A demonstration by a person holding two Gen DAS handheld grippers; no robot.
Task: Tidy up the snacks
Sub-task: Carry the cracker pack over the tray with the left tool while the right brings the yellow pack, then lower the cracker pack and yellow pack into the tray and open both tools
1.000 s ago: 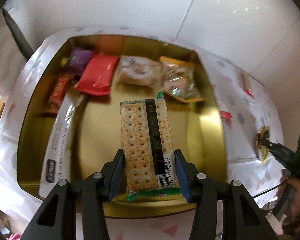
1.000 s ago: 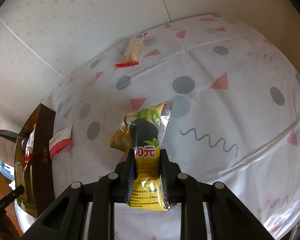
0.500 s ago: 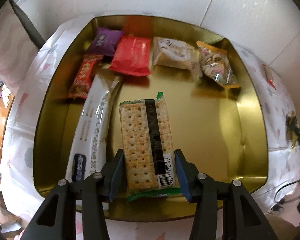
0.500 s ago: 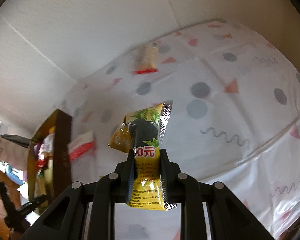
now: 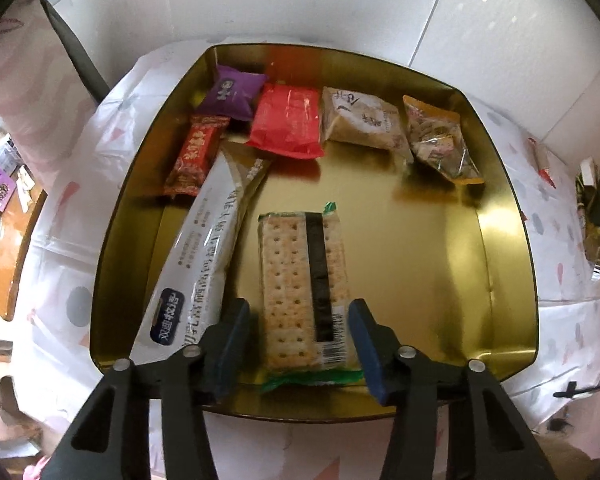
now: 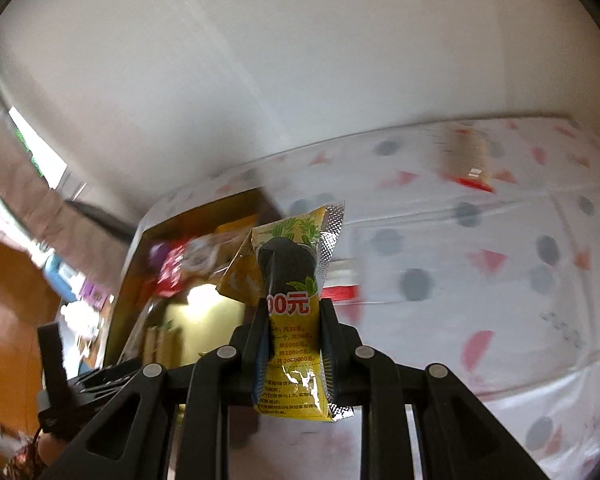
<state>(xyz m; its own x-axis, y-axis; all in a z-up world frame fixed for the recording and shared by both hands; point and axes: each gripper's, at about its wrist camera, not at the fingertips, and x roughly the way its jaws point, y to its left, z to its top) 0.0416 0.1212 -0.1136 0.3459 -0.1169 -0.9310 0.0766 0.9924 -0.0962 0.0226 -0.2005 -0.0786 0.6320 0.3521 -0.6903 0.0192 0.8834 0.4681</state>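
A cracker packet (image 5: 304, 292) lies on the floor of the gold tin (image 5: 508, 216). My left gripper (image 5: 298, 344) is open, its jaws standing apart on either side of the packet. The tin also holds a long white pack (image 5: 204, 256), a dark red bar (image 5: 196, 152), a purple packet (image 5: 234, 90), a red packet (image 5: 288, 124), a beige packet (image 5: 360, 118) and a clear packet (image 5: 440, 144). My right gripper (image 6: 294, 336) is shut on a yellow snack packet (image 6: 292, 308) and holds it in the air, right of the tin (image 6: 140, 264).
The tin stands on a white cloth with grey dots and red triangles (image 6: 480, 264). A wrapped bar with a red end (image 6: 466, 160) lies far on the cloth. A small red-edged wrapper (image 6: 340, 292) lies near the tin. White walls stand behind the table.
My left gripper has opened and let go of the cracker packet, which now lies in the tin. My right gripper has swung left with the yellow packet, bringing the tin into its view.
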